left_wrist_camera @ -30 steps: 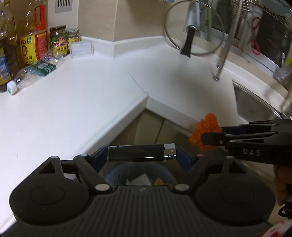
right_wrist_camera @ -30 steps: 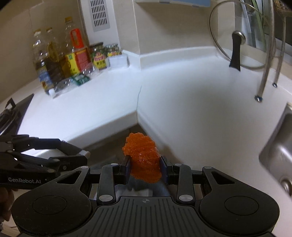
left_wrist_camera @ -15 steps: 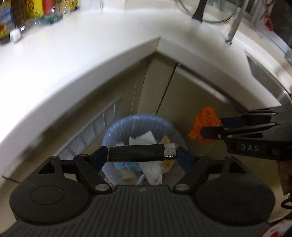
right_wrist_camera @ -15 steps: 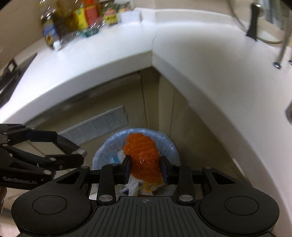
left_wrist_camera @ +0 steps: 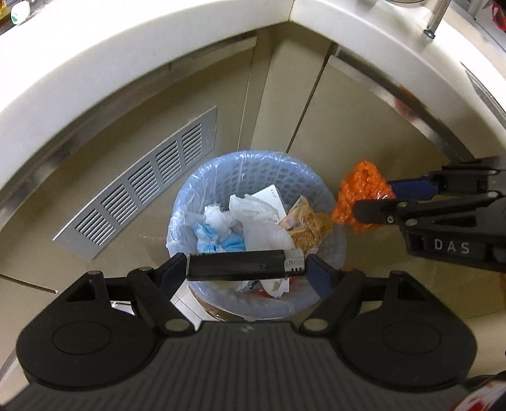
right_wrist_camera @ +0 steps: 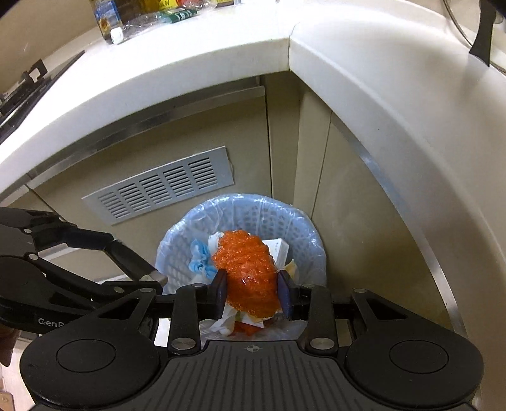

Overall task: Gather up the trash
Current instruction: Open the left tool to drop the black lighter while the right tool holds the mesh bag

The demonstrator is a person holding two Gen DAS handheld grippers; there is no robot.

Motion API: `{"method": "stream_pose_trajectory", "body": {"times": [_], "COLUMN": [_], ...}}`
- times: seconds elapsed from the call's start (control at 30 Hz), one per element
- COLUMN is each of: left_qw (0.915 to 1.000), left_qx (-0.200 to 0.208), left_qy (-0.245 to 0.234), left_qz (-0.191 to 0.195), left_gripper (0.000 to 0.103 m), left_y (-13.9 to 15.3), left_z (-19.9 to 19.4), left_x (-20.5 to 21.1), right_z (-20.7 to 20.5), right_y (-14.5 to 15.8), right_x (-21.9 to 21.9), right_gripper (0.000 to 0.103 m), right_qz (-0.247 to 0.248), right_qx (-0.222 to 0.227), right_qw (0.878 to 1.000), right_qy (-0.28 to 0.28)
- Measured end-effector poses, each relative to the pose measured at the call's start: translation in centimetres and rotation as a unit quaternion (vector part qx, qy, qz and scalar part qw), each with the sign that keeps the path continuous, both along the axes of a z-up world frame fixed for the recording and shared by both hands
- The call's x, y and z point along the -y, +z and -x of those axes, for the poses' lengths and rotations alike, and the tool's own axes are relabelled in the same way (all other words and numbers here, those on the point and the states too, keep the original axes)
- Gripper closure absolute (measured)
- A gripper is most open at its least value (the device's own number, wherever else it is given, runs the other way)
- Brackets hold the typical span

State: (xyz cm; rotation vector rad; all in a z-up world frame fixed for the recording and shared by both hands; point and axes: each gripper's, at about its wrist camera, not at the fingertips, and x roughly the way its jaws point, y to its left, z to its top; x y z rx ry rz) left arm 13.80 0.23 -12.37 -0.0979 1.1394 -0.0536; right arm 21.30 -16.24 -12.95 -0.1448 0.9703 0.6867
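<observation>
A black lighter with a silver cap lies crosswise between the pads of my left gripper, which is shut on its two ends. It hangs over a blue mesh trash bin lined with clear plastic and holding crumpled paper and wrappers. My right gripper is shut on a crumpled orange net above the same bin. In the left wrist view that orange net and right gripper sit just right of the bin's rim.
The bin stands on the floor in the corner under a white L-shaped counter. A grey vent grille is set in the cabinet front to the left. Bottles stand on the counter's far side.
Both grippers have sunk from counter height to below the counter edge and tipped downward. The bin, first barely seen, now lies directly beneath the lighter and the orange net.
</observation>
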Motion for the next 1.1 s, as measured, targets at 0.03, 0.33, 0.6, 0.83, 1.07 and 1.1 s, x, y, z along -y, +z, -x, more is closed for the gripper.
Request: {"method": "stream_pose_trajectory", "body": {"times": [0.03, 0.33, 0.6, 0.83, 1.07, 1.1], "left_qw": [1.0000, 1.0000, 0.9999, 0.9999, 0.9996, 0.9995], "left_qx": [-0.002, -0.008, -0.010, -0.010, -0.008, -0.008], "left_qy": [0.001, 0.000, 0.000, -0.007, -0.026, -0.028], "left_qz": [0.000, -0.004, -0.001, -0.003, -0.011, -0.011], "left_gripper": [0.024, 0.024, 0.024, 0.024, 0.024, 0.024], "left_y": [-0.2, -0.7, -1.2, -1.8, -2.4, -2.5], "left_z": [0.0, -0.4, -0.9, -1.9, -3.2, -3.4], "left_x": [0.0, 0.1, 0.2, 0.4, 0.8, 0.8], "right_z": [-0.1, -0.7, -0.9, -1.4, -1.7, -1.7], "right_y": [-0.1, -0.8, -1.2, -2.0, -2.3, -2.3], "right_x": [0.0, -0.4, -0.7, -1.0, -1.1, -1.2], "right_gripper": [0.069, 0.069, 0.069, 0.069, 0.069, 0.069], "right_qz": [0.001, 0.003, 0.008, 0.015, 0.019, 0.020], "right_qx": [-0.002, -0.014, -0.020, -0.026, -0.028, -0.028], "right_qw": [1.000, 1.000, 1.000, 0.999, 0.999, 0.999], "right_qy": [0.000, -0.013, -0.018, -0.019, -0.022, -0.023]}}
